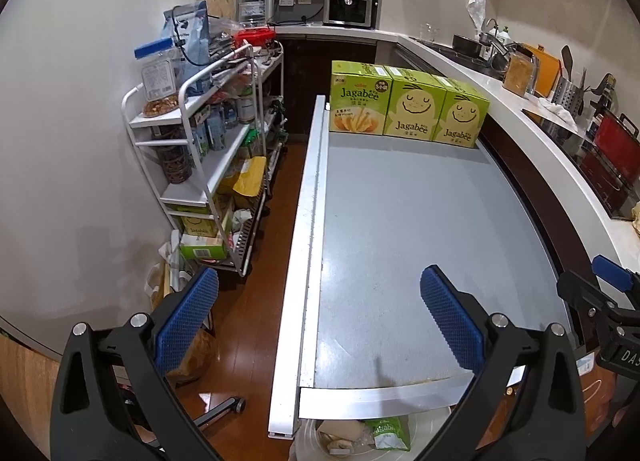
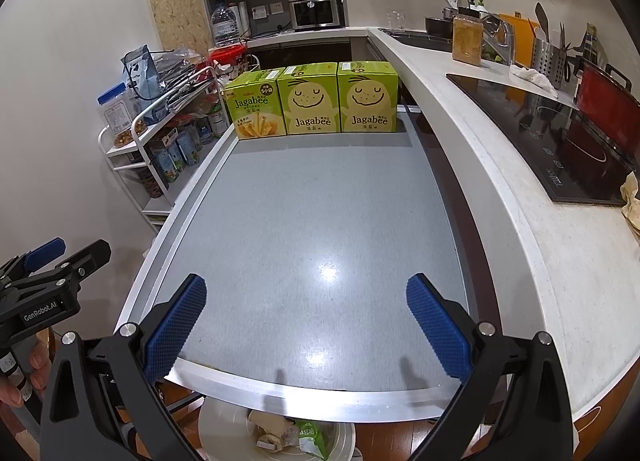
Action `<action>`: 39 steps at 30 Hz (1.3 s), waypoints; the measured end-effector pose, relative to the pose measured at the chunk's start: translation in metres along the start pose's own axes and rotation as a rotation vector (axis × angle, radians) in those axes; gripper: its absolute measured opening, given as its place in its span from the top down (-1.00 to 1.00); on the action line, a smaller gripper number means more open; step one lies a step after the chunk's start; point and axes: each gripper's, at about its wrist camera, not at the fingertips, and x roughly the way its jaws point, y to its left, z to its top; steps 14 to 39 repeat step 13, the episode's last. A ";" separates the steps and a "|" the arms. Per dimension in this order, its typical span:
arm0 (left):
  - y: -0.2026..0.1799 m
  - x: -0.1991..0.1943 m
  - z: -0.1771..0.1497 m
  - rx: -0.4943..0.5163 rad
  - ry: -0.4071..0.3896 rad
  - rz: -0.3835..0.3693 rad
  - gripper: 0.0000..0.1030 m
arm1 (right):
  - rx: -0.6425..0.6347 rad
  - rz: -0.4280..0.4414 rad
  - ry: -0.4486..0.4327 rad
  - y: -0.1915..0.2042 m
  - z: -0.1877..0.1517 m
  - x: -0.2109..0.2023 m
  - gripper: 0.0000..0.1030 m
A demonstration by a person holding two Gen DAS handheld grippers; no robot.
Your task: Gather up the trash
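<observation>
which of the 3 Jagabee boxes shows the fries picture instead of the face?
The left box, nearest the white shelf rack. The middle box and right box show the smiling face.

I look into a narrow kitchen: pale plaster walls (image 1: 80,141), glossy brown wooden floor (image 1: 256,325), a white wire storage rack (image 1: 208,165) at left, a curved white stone counter (image 2: 520,197) at right, ceiling light glaring off the grey metal-edged tabletop (image 2: 320,221)

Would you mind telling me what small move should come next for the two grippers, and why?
Probably nothing more than a retreat: both grippers, left and right, hover with jaws open and empty over the grey tabletop, which carries only three Jagabee boxes, while a Jagabee wrapper and scraps already lie in the white bin below the near edge.
</observation>
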 end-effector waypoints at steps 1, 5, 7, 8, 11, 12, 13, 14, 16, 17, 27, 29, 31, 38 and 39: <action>0.000 -0.001 0.000 0.002 -0.006 0.008 -0.97 | -0.003 0.001 0.000 0.001 0.000 0.000 -0.91; -0.001 -0.005 0.003 0.015 -0.016 0.013 -0.97 | -0.013 0.000 -0.005 0.002 0.001 -0.002 -0.91; 0.003 -0.005 0.004 -0.010 -0.018 0.011 -0.97 | -0.014 -0.001 -0.010 0.001 0.003 -0.004 -0.91; 0.005 -0.005 0.004 -0.020 -0.010 0.011 -0.97 | -0.017 -0.004 -0.017 0.000 0.006 -0.006 -0.91; 0.021 -0.003 0.008 -0.047 0.044 0.024 -0.97 | -0.029 -0.032 -0.039 -0.009 0.016 -0.013 -0.91; 0.029 -0.005 0.009 -0.056 0.043 0.030 -0.97 | -0.034 -0.048 -0.051 -0.014 0.022 -0.016 -0.91; 0.038 -0.009 0.008 -0.065 0.034 0.040 -0.97 | -0.037 -0.070 -0.070 -0.024 0.032 -0.020 -0.91; 0.038 -0.009 0.008 -0.065 0.034 0.040 -0.97 | -0.037 -0.070 -0.070 -0.024 0.032 -0.020 -0.91; 0.038 -0.009 0.008 -0.065 0.034 0.040 -0.97 | -0.037 -0.070 -0.070 -0.024 0.032 -0.020 -0.91; 0.038 -0.009 0.008 -0.065 0.034 0.040 -0.97 | -0.037 -0.070 -0.070 -0.024 0.032 -0.020 -0.91; 0.038 -0.009 0.008 -0.065 0.034 0.040 -0.97 | -0.037 -0.070 -0.070 -0.024 0.032 -0.020 -0.91; 0.038 -0.009 0.008 -0.065 0.034 0.040 -0.97 | -0.037 -0.070 -0.070 -0.024 0.032 -0.020 -0.91; 0.038 -0.009 0.008 -0.065 0.034 0.040 -0.97 | -0.037 -0.070 -0.070 -0.024 0.032 -0.020 -0.91; 0.038 -0.009 0.008 -0.065 0.034 0.040 -0.97 | -0.037 -0.070 -0.070 -0.024 0.032 -0.020 -0.91; 0.038 -0.009 0.008 -0.065 0.034 0.040 -0.97 | -0.037 -0.070 -0.070 -0.024 0.032 -0.020 -0.91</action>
